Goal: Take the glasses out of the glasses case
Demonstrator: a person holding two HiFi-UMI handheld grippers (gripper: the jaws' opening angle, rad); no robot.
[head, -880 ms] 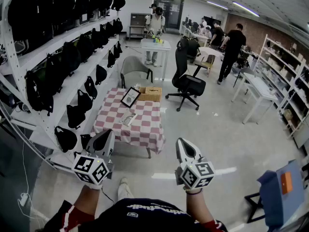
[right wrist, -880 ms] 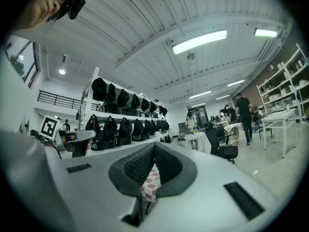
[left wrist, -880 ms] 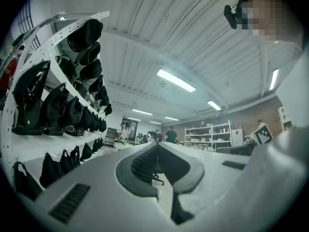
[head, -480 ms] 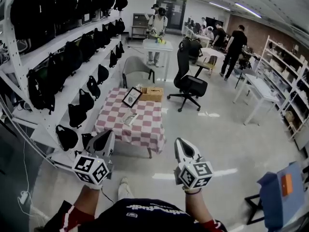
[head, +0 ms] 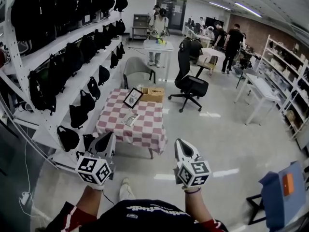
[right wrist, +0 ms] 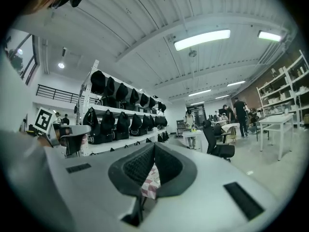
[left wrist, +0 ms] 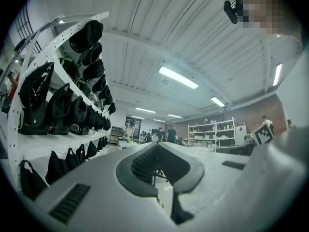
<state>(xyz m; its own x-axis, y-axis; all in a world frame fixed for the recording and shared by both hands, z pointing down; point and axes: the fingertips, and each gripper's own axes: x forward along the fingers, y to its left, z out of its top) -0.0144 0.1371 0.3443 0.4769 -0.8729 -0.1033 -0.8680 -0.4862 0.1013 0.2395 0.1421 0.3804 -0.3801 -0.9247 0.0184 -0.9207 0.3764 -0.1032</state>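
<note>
1. Head view looks steeply down on a large workshop room with a smooth grey floor (head: 231, 134), strip lights on the ceiling, and the person's two forearms at the bottom edge.
2. A low table under a red-and-white checked cloth (head: 145, 129) stands ahead of the person, beside a tall white metal rack (head: 60, 98) loaded with black bags.
3. On the cloth a black-framed picture (head: 131, 97) stands tilted at the far end, with a brown cardboard box (head: 152, 94) just beside it. A small pale flat object (head: 129, 117) lies near the middle (possibly the glasses case, but it is too small to be sure).
4. The grey two-jaw left gripper (head: 109, 135) is held low in front of the body, well apart from the table. In the left gripper view its dark ribbed pads meet at the tips with nothing between them.
5. The grey two-jaw right gripper (head: 178, 141) is held level with the left one, over bare floor. In the right gripper view its jaws are likewise pressed together and empty, and a sliver of the checked cloth shows through the slot below the tips.
6. Beyond the table are a grey armchair (head: 135, 67), a black office chair (head: 189, 83) and a small white table (head: 155, 45), with several people (head: 233, 40) standing at the far end.
7. Open white shelving (head: 289, 81) lines the right wall, and a blue object with an orange patch (head: 277, 195) sits at the lower right.
</note>
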